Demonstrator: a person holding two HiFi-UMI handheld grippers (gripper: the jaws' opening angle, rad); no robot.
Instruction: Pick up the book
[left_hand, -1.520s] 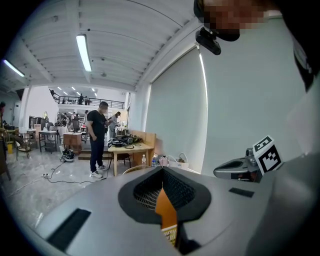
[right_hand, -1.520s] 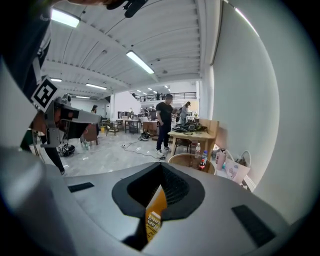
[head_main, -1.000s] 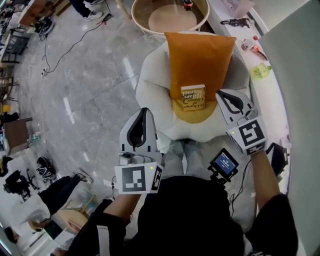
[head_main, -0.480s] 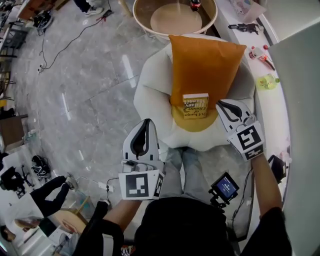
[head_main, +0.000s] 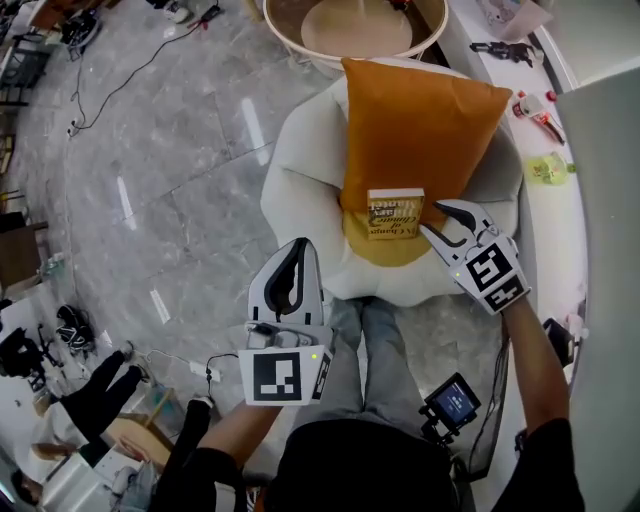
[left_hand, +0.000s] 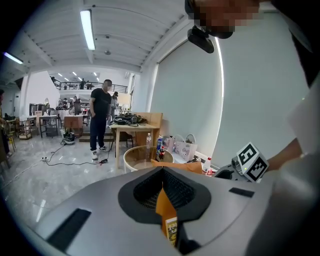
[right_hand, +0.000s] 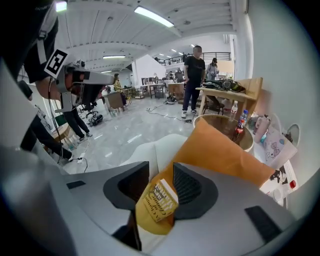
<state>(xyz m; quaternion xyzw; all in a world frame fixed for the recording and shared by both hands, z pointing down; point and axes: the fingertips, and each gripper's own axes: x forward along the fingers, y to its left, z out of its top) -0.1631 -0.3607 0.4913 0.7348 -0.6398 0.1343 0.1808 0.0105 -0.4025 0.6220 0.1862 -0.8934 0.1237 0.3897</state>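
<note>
While the right gripper (head_main: 436, 218) hangs at the book's three o'clock, its jaws stand wide

Its jaws have just been opening and nothing presses between them yet, though the right gripper view frames the book (head_main: 394, 213) in the gap, so I judge they are spread to take its width. The book rests cover-up against the lower end of the orange cushion (head_main: 420, 110), which lies on a white seat (head_main: 300, 170); that soft, sloped backing probably lets a jaw slip behind an edge (it may also let the book slide). At the book's seven o'clock, well apart, the left gripper (head_main: 299, 246) has its jaws drawn together on nothing, likely idle since one gripper is enough for this pick
</note>
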